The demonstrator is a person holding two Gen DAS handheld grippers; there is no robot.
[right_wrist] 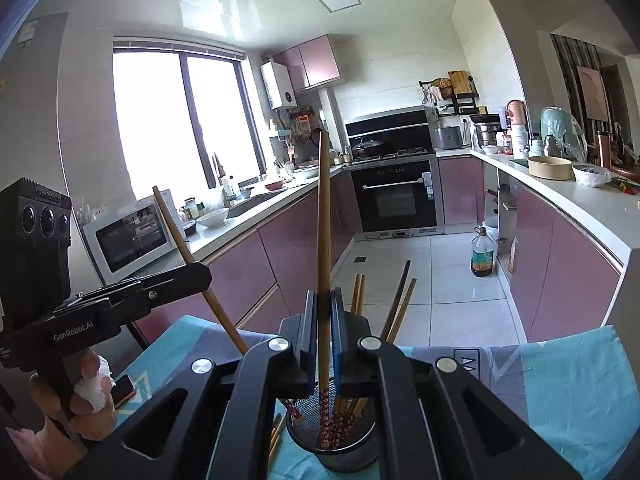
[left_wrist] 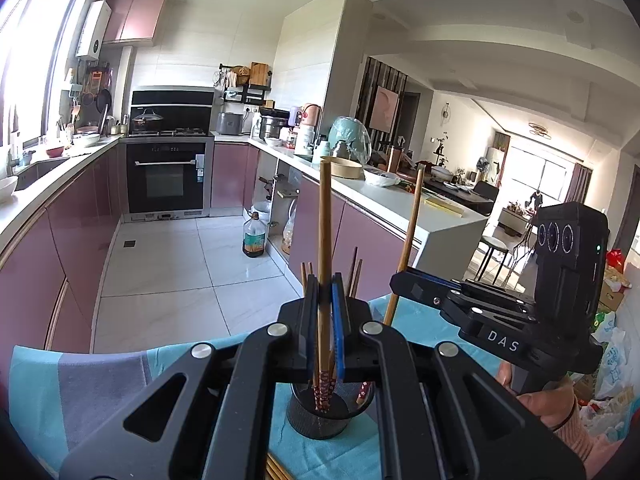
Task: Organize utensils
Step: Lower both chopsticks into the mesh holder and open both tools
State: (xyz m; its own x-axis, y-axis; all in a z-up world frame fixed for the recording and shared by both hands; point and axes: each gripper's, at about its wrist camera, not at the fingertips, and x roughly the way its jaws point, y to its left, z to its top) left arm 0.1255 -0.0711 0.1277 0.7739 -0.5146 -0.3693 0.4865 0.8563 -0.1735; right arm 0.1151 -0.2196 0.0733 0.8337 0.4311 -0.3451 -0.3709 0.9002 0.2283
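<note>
Each gripper is clenched on one slim wooden chopstick: left gripper [left_wrist: 325, 280], right gripper [right_wrist: 324, 300]. Both sticks stand upright, patterned tips inside the round black mesh cup [right_wrist: 332, 446] on a teal cloth [right_wrist: 560, 392].

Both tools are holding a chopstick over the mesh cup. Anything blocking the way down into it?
Nothing visible blocks it. Both chopsticks' patterned ends already sit inside the mesh cup, sharing it with other chopsticks leaning at the far side.
</note>
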